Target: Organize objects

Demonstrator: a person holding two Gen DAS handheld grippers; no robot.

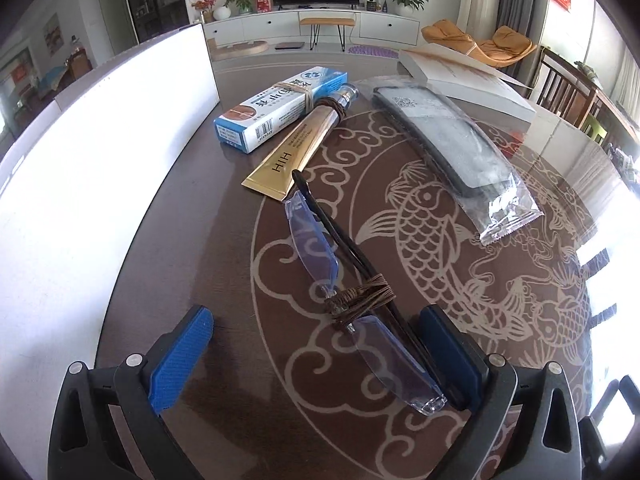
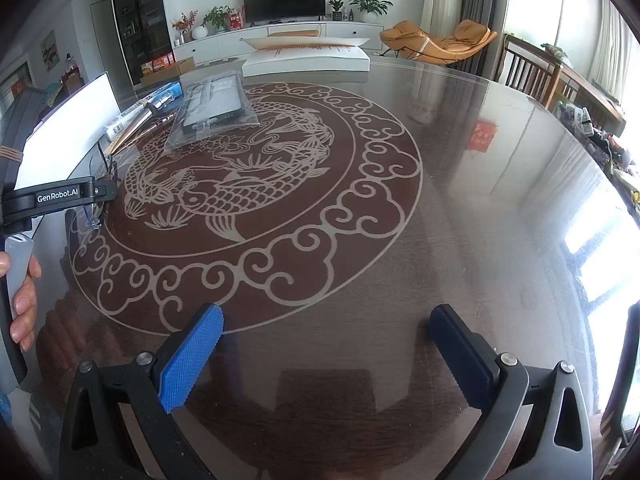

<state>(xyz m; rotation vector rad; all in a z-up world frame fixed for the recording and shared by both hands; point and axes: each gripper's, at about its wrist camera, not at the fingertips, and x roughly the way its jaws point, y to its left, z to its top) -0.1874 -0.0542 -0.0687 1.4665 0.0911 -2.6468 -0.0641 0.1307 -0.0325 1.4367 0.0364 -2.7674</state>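
Note:
Folded rimless glasses (image 1: 352,292) with bluish lenses and brown cord wound round the bridge lie on the brown table (image 1: 500,280). My left gripper (image 1: 316,344) is open, its fingers either side of the near lens; the right finger (image 1: 448,360) touches or nearly touches the glasses. Beyond lie a gold tube (image 1: 296,144), a blue-white box (image 1: 280,108) and a dark item in a clear bag (image 1: 448,152). My right gripper (image 2: 326,352) is open and empty over bare table; the left gripper (image 2: 60,196), glasses (image 2: 98,184) and bag (image 2: 214,108) show at its left.
A large white box (image 1: 80,184) stands along the table's left side. A white book or box (image 1: 468,80) lies at the far edge, also seen in the right wrist view (image 2: 308,58). Wooden chairs (image 2: 528,68) stand at the right. A hand (image 2: 24,300) holds the left gripper.

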